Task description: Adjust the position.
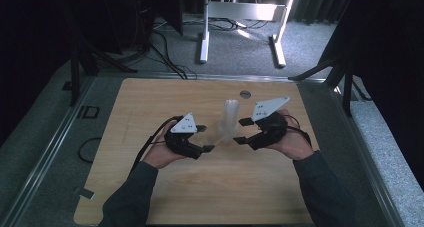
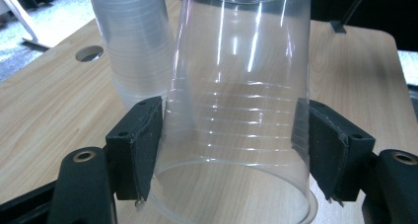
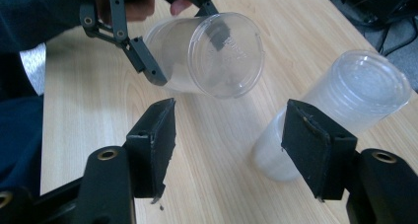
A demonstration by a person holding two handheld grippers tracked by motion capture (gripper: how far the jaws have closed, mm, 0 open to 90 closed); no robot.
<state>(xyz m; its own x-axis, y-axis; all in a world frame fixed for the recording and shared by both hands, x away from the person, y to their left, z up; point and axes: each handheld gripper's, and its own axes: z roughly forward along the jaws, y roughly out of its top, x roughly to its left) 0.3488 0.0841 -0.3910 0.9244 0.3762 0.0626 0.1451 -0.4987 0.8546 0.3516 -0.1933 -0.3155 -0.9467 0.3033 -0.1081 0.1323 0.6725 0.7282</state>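
1 clear, thin-walled plastic cup (image 2: 236, 110) sits inverted between the pads of the left gripper (image 1: 206, 138), which pinch its ribbed wall near the rim. It hangs just above the light wooden table (image 1: 165, 102), close beside the upright stack of clear plastic cups (image 1: 230, 118) that stands near the table's middle. The right gripper (image 1: 241, 131) hangs at the stack with its jaws partly open. 1 pad comes close to the stack's lower wall, though I cannot tell that it presses, so I take it as holding nothing.

I would expect the cup to be very light, slick and easily dented. A hard squeeze would buckle the wall, and a loose one would let it slide. The ribbed band near the rim looks like the stiffest place to hold, and the stack seems best steadied low down, where it is least likely to tip.

The left gripper view shows the ribs and both pads flat on the cup's wall. The right gripper view shows the cup's closed base (image 3: 224, 56) tilted toward it and the stack's top (image 3: 367, 86). The high view sets out both hands (image 1: 162, 154) and the round hole (image 1: 245, 94) in the tabletop.
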